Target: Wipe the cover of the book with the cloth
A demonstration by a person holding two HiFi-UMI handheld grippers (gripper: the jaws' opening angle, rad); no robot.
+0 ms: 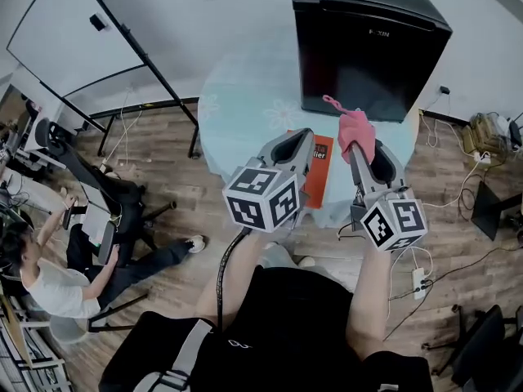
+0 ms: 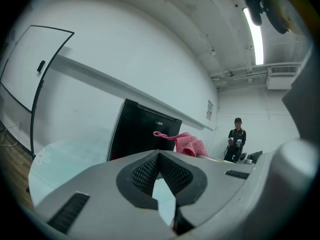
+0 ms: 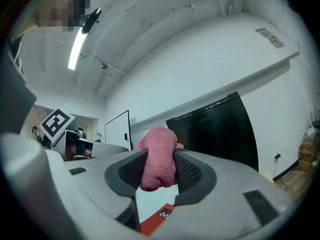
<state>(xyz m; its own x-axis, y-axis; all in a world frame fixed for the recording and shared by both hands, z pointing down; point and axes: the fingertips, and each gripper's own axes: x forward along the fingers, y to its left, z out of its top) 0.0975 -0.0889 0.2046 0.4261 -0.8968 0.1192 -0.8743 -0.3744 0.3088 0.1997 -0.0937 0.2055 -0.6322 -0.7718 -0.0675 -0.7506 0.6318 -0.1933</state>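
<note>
An orange-red book point(image 1: 315, 188) lies near the front edge of the round table point(image 1: 245, 113), which has a pale blue cover. My right gripper point(image 1: 355, 150) is raised above the book's right side and shut on a pink cloth point(image 1: 357, 132). In the right gripper view the cloth point(image 3: 159, 165) bulges out between the pads, with a corner of the book point(image 3: 156, 220) below. My left gripper point(image 1: 303, 138) hovers over the book's left part, shut with nothing in it. Its tips point(image 2: 159, 156) meet in the left gripper view, and the pink cloth point(image 2: 189, 144) shows beyond them.
A black mini fridge point(image 1: 368, 43) stands at the back of the table, just behind the book. A whiteboard point(image 1: 73, 39) on a stand is at the left, and a person point(image 1: 57, 276) sits by chairs below it. Cables and a power strip point(image 1: 421, 280) lie on the floor at the right.
</note>
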